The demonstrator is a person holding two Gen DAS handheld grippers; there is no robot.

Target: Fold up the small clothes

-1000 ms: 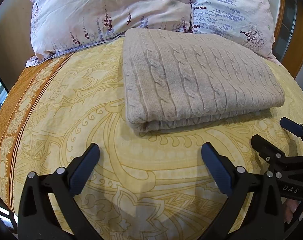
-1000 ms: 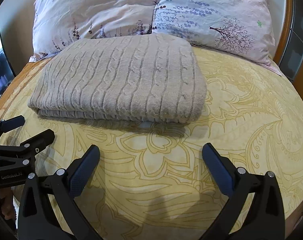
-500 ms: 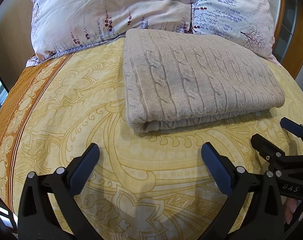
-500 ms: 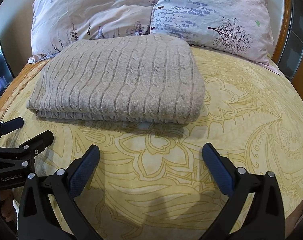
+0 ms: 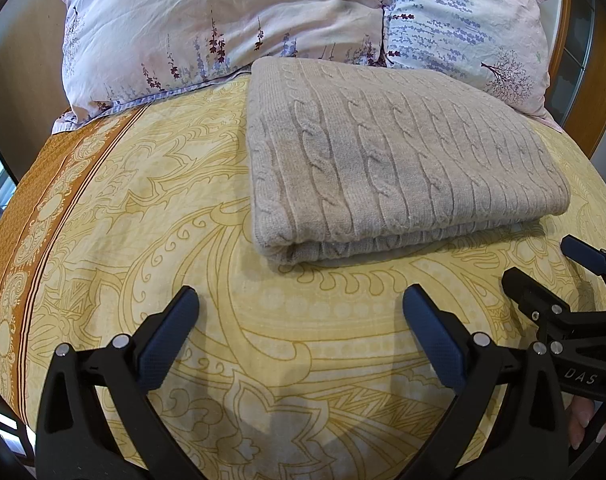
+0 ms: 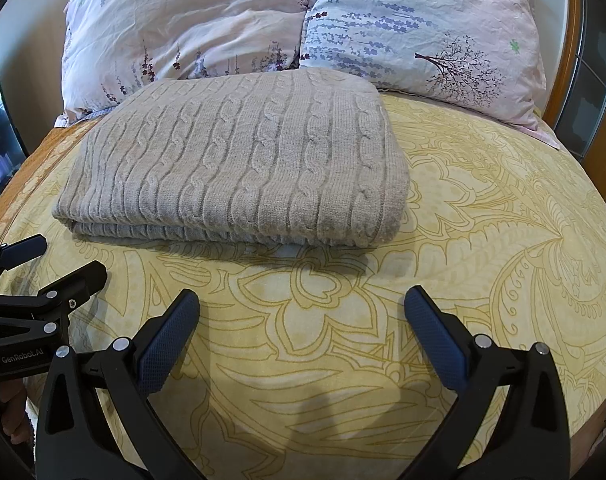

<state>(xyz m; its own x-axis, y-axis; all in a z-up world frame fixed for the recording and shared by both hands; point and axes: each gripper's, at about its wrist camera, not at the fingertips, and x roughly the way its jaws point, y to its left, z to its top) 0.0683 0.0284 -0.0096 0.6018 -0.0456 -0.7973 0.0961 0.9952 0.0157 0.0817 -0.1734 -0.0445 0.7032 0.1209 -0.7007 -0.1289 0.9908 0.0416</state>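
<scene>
We note a beige cable-knit sweater [image 5: 395,168] lying folded into a flat rectangle on the bed [image 5: 151,208], its far edge touching the two floral pillows [image 5: 223,28] at the head. The bed carries a yellow patterned cover with an orange border along its left side. In the right wrist view the same sweater [image 6: 239,160] sits left of centre, with its layered folded edge facing us and a rounded fold along its right side.

We hold the left hand-held gripper [image 5: 299,332] above the cover, near the sweater's front left corner but apart from it. Its jaws stand wide apart and grasp nothing; both blue pads [image 5: 165,340] are bare.

The right hand-held gripper [image 6: 301,334] is likewise spread wide and empty, hovering over bare cover in front of the sweater's right half, not touching it.

Each gripper shows at the edge of the other's view: the right one [image 5: 559,276] at the right margin of the left view, the left one [image 6: 51,264] at the left margin of the right view. Both show fingers parted there.

A wooden headboard [image 6: 565,52] rises behind the pillows on the right.
</scene>
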